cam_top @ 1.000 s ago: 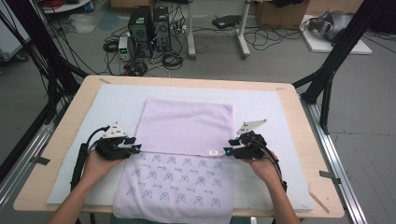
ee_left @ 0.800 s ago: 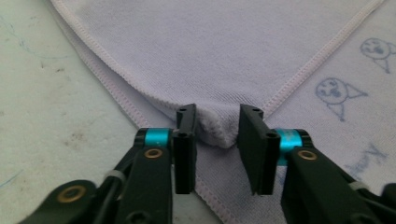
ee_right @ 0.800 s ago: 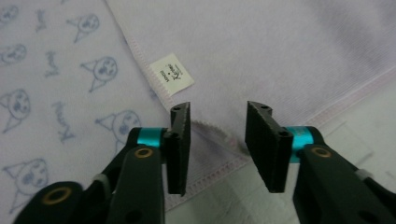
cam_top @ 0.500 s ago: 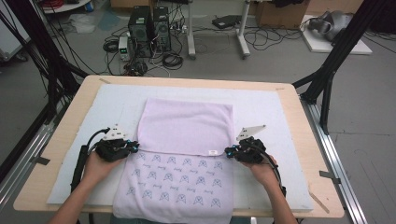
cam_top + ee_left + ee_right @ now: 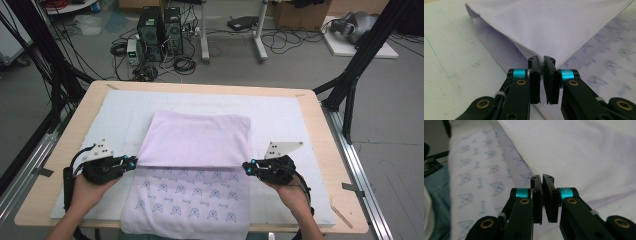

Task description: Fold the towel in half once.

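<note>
Cloth: a lilac towel [image 5: 192, 170] is lying flat on the white mat [image 5: 285, 120] that is covering the wooden surface [image 5: 320, 145]; its far half is folded back plain side up, its near half is showing a blue printed pattern and is hanging slightly over the near edge.
Left hand-held gripper [image 5: 131, 161]: its jaws have just been closing and are now pinching the left corner of the folded flap, a nub of cloth squeezed between the pads in the left gripper view [image 5: 541, 65].
Right hand-held gripper [image 5: 248, 165]: its jaws have also just been closing, and are clamping the right corner of the same hemmed edge [image 5: 541, 184].
Weight: probably light; two corner pinches are looking like enough to carry it.
Stiffness: soft and limp, so the span between the two grips is likely to be sagging once it is lifted.
Slip: the terry nap is giving the pads good purchase, though a thin pinch near the hem could be creeping out under a tug.
Fragility: none to speak of; it is tolerating firm squeezing.
Where to hold: the two corners of the folded edge, both layers together, keeping the hands level and apart so the fold is staying straight.
</note>
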`<state>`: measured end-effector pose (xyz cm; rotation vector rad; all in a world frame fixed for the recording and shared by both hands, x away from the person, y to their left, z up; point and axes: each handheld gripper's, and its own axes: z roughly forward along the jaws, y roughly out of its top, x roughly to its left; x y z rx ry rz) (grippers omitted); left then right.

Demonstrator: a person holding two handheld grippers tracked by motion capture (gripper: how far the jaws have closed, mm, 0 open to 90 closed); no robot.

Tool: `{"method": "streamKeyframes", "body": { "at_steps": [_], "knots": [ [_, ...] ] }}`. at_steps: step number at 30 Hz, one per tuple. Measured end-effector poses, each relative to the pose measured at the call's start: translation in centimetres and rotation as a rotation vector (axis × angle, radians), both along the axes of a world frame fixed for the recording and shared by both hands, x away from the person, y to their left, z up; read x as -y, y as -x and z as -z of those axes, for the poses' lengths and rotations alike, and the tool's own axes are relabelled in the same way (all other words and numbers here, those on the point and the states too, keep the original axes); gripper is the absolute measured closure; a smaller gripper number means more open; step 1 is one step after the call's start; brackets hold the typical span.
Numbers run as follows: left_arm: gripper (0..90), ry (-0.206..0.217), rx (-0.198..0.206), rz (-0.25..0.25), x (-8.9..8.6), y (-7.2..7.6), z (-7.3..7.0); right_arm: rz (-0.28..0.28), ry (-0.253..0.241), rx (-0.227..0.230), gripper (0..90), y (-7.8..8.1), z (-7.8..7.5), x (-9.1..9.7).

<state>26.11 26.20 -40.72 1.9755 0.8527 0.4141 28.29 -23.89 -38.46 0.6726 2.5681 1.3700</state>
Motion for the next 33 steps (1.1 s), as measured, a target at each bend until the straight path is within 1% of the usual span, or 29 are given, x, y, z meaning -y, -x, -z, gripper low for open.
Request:
{"method": "streamKeyframes", "body": {
  "at_steps": [2, 4, 6, 7, 8, 9, 10, 11, 12, 13, 14, 16, 17, 18, 19, 20, 21, 23, 24, 25, 26, 27, 28, 29, 30, 31, 32, 33],
  "knots": [
    [83.7, 0.004, 0.002, 0.006, -0.3, 1.8, 0.2, -0.022, -0.007, 0.013, 86.4, 1.4, -0.4, 0.0],
    [83.8, -0.013, 0.002, 0.011, -0.6, 3.4, 0.5, -0.038, -0.006, 0.017, 86.4, 2.9, -0.4, 0.0],
    [83.8, -0.01, -0.016, 0.023, -0.8, 5.0, 0.8, -0.059, -0.003, 0.003, 86.4, 4.3, -0.2, -0.1],
    [83.7, -0.023, -0.019, 0.03, -0.9, 5.7, 1.0, -0.068, 0.012, -0.006, 86.4, 4.9, 0.0, -0.3],
    [83.5, -0.031, -0.028, 0.04, -0.9, 6.2, 1.2, -0.081, 0.017, -0.013, 86.2, 5.5, 0.2, -0.3],
    [82.8, -0.025, -0.041, 0.048, -0.9, 6.6, 1.5, -0.092, 0.016, -0.022, 85.0, 5.9, 0.4, -0.4],
    [80.3, -0.035, -0.038, 0.058, -0.9, 6.8, 1.6, -0.107, 0.018, -0.034, 80.8, 6.1, 0.6, -0.5],
    [73.5, -0.043, -0.037, 0.056, -1.0, 6.8, 1.7, -0.108, 0.018, -0.044, 72.9, 6.2, 0.8, -0.5],
    [66.5, -0.038, -0.042, 0.047, -1.1, 6.4, 1.8, -0.097, 0.009, -0.057, 66.3, 6.0, 0.9, -0.5],
    [61.9, -0.038, -0.041, 0.037, -1.1, 5.9, 1.7, -0.092, -0.005, -0.079, 64.0, 5.6, 0.9, -0.4],
    [59.2, -0.041, -0.032, 0.03, -1.2, 5.3, 1.6, -0.082, -0.006, -0.08, 61.4, 5.0, 0.9, -0.3],
    [55.6, -0.037, -0.017, 0.017, -1.0, 3.6, 1.4, -0.044, 0.024, -0.042, 57.5, 3.6, 0.8, -0.3],
    [54.5, -0.039, -0.014, 0.01, -0.8, 2.7, 1.3, -0.022, 0.039, -0.043, 55.7, 2.6, 0.8, -0.3],
    [54.1, -0.035, -0.017, 0.011, -0.5, 1.6, 1.1, 0.005, 0.047, -0.042, 54.6, 1.4, 0.8, -0.2],
    [53.8, -0.044, -0.011, 0.006, -0.2, 0.5, 1.0, 0.032, 0.067, -0.045, 54.1, 0.2, 0.9, -0.2],
    [53.6, -0.044, -0.009, -0.005, 0.2, -0.6, 1.0, 0.052, 0.081, -0.042, 52.9, -1.1, 1.0, -0.1],
    [53.2, -0.028, -0.011, -0.024, 0.4, -1.8, 1.0, 0.078, 0.084, -0.038, 52.4, -2.3, 1.1, -0.1],
    [51.5, -0.056, -0.015, -0.052, 1.0, -4.3, 0.9, 0.13, 0.127, -0.032, 51.0, -4.9, 1.3, 0.0],
    [51.5, -0.051, -0.014, -0.068, 1.3, -5.5, 0.9, 0.159, 0.15, -0.028, 50.1, -6.1, 1.4, 0.1],
    [51.2, -0.043, -0.019, -0.082, 1.6, -6.6, 0.9, 0.185, 0.159, -0.034, 48.7, -7.3, 1.5, 0.2],
    [51.2, -0.008, -0.038, -0.094, 1.8, -7.8, 1.0, 0.208, 0.155, -0.044, 48.1, -8.5, 1.6, 0.3],
    [50.8, -0.012, -0.046, -0.107, 2.1, -9.0, 1.1, 0.228, 0.153, -0.034, 47.9, -9.5, 1.8, 0.4],
    [49.5, -0.04, -0.044, -0.138, 2.4, -10.1, 1.4, 0.244, 0.149, -0.042, 46.7, -10.5, 2.0, 0.4],
    [46.8, -0.034, -0.069, -0.161, 2.6, -11.2, 1.8, 0.258, 0.154, -0.043, 45.2, -11.5, 2.4, 0.3],
    [43.7, -0.036, -0.096, -0.18, 2.7, -12.2, 2.1, 0.28, 0.17, -0.035, 43.3, -12.3, 2.8, 0.3],
    [42.4, -0.064, -0.101, -0.21, 2.9, -12.9, 2.5, 0.304, 0.181, -0.056, 42.2, -13.0, 3.3, 0.2],
    [40.7, -0.049, -0.114, -0.223, 3.0, -13.5, 2.8, 0.335, 0.197, -0.07, 39.8, -13.7, 3.8, 0.3],
    [40.0, -0.013, -0.129, -0.219, 3.1, -14.0, 3.1, 0.369, 0.212, -0.076, 39.4, -14.2, 4.2, 0.4]
  ]
}}
